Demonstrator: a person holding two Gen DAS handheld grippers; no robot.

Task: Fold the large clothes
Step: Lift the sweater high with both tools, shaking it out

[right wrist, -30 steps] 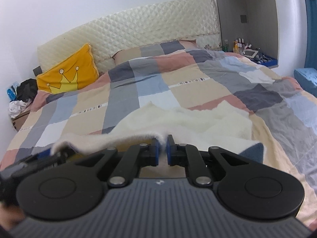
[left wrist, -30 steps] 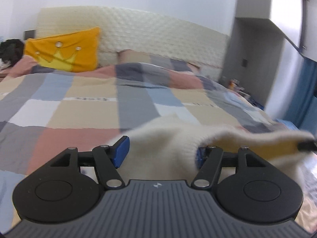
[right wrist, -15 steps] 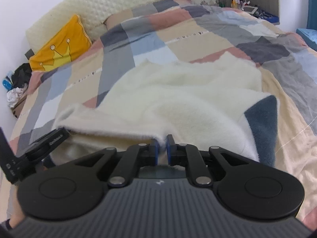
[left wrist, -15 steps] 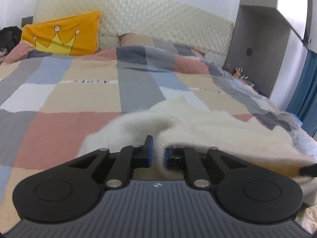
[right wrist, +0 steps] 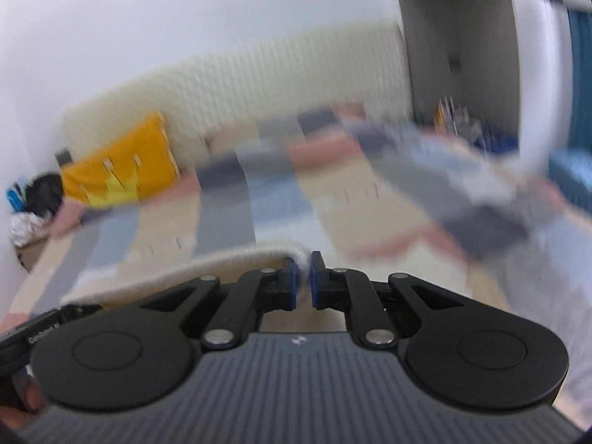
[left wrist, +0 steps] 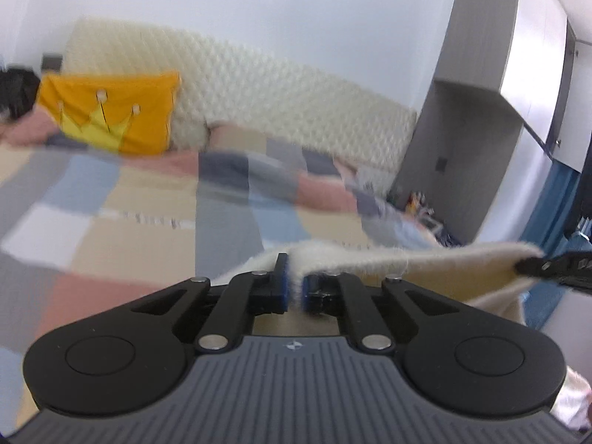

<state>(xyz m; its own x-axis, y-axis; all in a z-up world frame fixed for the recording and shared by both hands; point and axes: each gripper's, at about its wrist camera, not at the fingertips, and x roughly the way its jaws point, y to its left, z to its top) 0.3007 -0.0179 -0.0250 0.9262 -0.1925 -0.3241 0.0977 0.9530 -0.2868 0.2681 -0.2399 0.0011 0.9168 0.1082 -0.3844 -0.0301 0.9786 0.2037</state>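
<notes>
Left hand-held gripper [left wrist: 294,288]: blue pads pinched together on the cream fleece edge; the jaws have just been closing onto it.
Right hand-held gripper [right wrist: 304,281]: pads clamped on the same cream edge, only a thin strip of fabric between them.
Cream fleece garment [left wrist: 425,259]: held up above the bed between the two grippers — its top edge runs as a taut band from the left gripper's pads across to the tip of the other gripper at the right border of the left wrist view. In the right wrist view the band sweeps left from the pads toward the lower left corner. What hangs below the edge is hidden behind the gripper bodies.
Bed [left wrist: 111,222]: covered by a patchwork quilt in grey, blue, beige and pink, blurred in both views.
Yellow cushion [left wrist: 111,114]: crown pattern, leaning against the quilted cream headboard [left wrist: 277,103].
Grey cabinet [left wrist: 462,129]: beside the headboard — small items at its foot, too blurred to tell.
</notes>
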